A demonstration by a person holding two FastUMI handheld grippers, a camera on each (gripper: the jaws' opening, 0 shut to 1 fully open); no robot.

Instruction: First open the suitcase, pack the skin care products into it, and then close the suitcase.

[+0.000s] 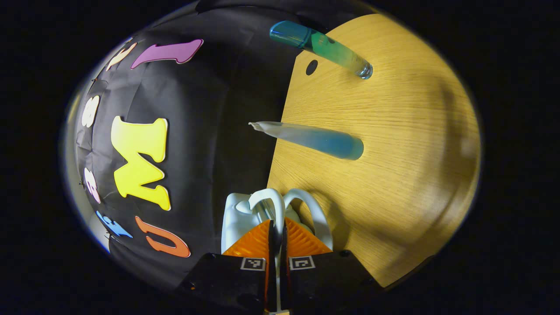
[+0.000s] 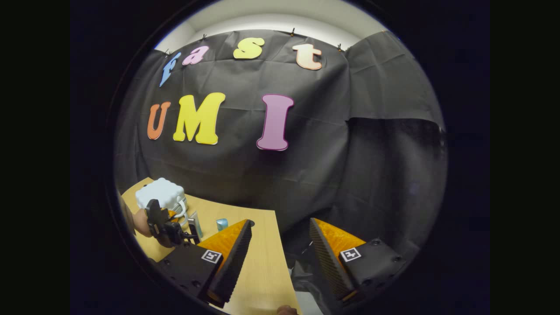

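Left gripper (image 1: 277, 227) clamped on suitcase handle (image 1: 267, 202); right gripper (image 2: 280, 245) wide open, empty.

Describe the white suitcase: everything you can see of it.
The suitcase is small, white and hard-looking, with a bumpy quilted shell and rounded corners. It stands closed on the wooden table near the table's edge by the black cloth. Two white looped handles arch from its near side. The left gripper is shut on one of the handles, its orange fingers pressed together around it.
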